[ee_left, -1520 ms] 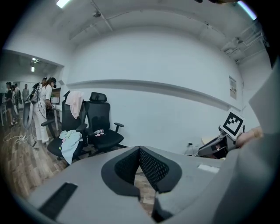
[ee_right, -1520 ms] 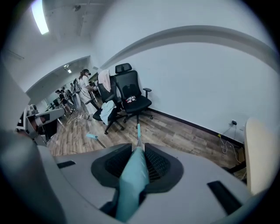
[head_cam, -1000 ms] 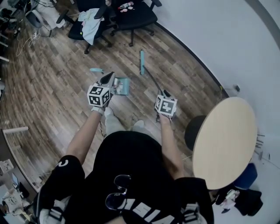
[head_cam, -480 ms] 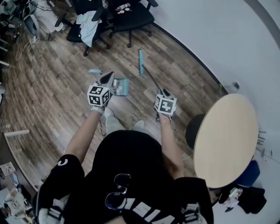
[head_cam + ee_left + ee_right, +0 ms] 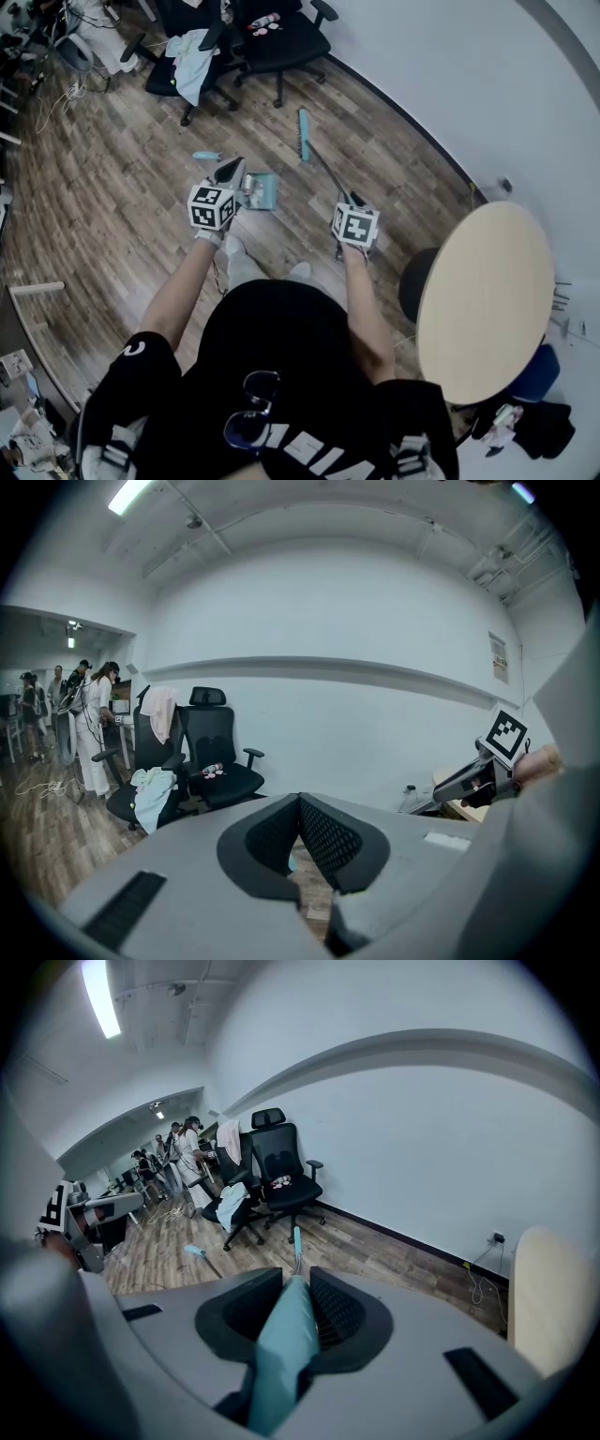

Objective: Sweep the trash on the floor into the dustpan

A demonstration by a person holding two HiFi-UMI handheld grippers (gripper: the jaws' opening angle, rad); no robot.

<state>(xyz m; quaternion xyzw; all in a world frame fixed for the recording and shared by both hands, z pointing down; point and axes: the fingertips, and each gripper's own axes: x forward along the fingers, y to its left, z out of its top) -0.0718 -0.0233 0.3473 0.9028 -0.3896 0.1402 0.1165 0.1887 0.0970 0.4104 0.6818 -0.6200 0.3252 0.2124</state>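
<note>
A teal broom lies slanted over the wooden floor: its head [image 5: 304, 134] is down near the wall and its thin handle [image 5: 325, 166] runs back into my right gripper [image 5: 354, 201]. In the right gripper view that gripper [image 5: 298, 1283] is shut on the teal handle [image 5: 286, 1335], with the broom head [image 5: 296, 1237] far ahead. A teal dustpan [image 5: 261, 189] sits just right of my left gripper [image 5: 230, 172]. In the left gripper view the left gripper [image 5: 300, 803] has its pads meeting, and a sliver of teal [image 5: 290, 862] shows below them. A small teal object [image 5: 206, 156] lies on the floor to the left.
Two black office chairs [image 5: 281, 37] [image 5: 183, 58] stand at the back, one with cloth draped on it. A round beige table [image 5: 483, 300] and a dark seat [image 5: 412, 281] are at my right. The white wall [image 5: 450, 84] curves behind. People stand far off [image 5: 94, 724].
Both grippers keep their hold and place. Only the head view has shifted slightly.
</note>
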